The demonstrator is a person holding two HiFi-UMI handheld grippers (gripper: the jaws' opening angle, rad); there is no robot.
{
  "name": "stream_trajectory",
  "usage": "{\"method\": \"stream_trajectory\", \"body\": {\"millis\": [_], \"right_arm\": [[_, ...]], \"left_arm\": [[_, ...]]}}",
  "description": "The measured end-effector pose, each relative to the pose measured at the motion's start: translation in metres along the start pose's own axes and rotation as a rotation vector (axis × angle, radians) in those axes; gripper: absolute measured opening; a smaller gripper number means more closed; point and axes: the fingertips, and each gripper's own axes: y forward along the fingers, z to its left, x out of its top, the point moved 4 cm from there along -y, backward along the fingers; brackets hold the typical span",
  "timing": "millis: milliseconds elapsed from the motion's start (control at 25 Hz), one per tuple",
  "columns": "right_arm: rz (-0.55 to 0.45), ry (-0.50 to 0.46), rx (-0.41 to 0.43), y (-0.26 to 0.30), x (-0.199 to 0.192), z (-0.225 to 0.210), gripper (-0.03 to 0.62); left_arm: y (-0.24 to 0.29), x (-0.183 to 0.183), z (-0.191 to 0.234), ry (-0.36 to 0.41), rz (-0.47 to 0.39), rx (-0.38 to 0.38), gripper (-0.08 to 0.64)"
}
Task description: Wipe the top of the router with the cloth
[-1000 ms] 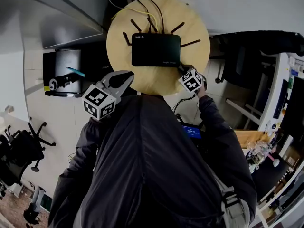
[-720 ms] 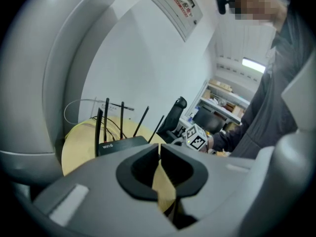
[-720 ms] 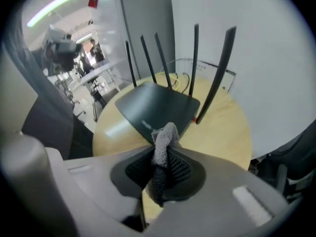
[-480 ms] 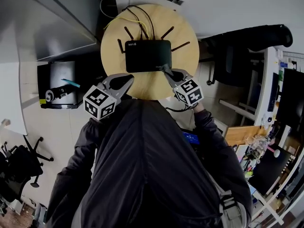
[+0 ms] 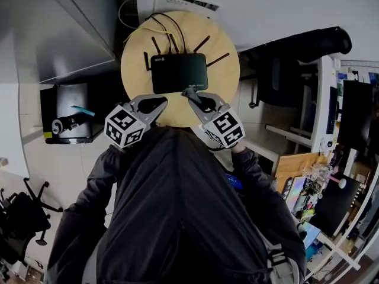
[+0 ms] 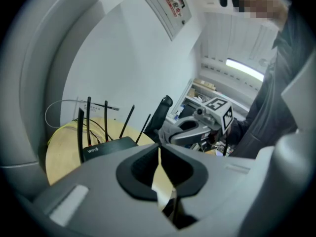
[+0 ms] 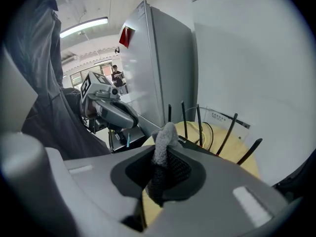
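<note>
A black router (image 5: 179,73) with several antennas lies on a round wooden table (image 5: 225,76). My right gripper (image 5: 188,92) hovers over the router's near edge, shut on a grey cloth (image 7: 164,135) whose tuft sticks up between the jaws. In the right gripper view the router (image 7: 191,144) sits just beyond that cloth. My left gripper (image 5: 161,101) hangs over the table's near left edge, shut and holding nothing. In the left gripper view its jaws (image 6: 159,149) meet, with the router (image 6: 106,146) ahead to the left.
A tall grey cabinet (image 5: 59,28) stands left of the table. A black box (image 5: 68,114) with a teal tool sits on the floor below it. Yellow and black cables (image 5: 166,22) run behind the router. A dark chair (image 5: 284,70) and cluttered desks (image 5: 331,176) are at the right.
My right gripper has come up from the table's near right edge and moved left over the router's front edge, cloth still in it. The left gripper has barely moved.
</note>
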Motion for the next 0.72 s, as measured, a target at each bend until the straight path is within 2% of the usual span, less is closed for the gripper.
{"method": "stream_trajectory", "body": {"millis": [360, 720], "right_arm": [[-0.026, 0.009, -0.027, -0.004, 0.009, 0.024, 0.031], [-0.027, 0.000, -0.040, -0.004, 0.011, 0.028, 0.031]], "left_arm": [[-0.011, -0.014, 0.000, 0.000, 0.019, -0.046, 0.000], [-0.010, -0.013, 0.002, 0.025, 0.034, -0.065, 0.000]]}}
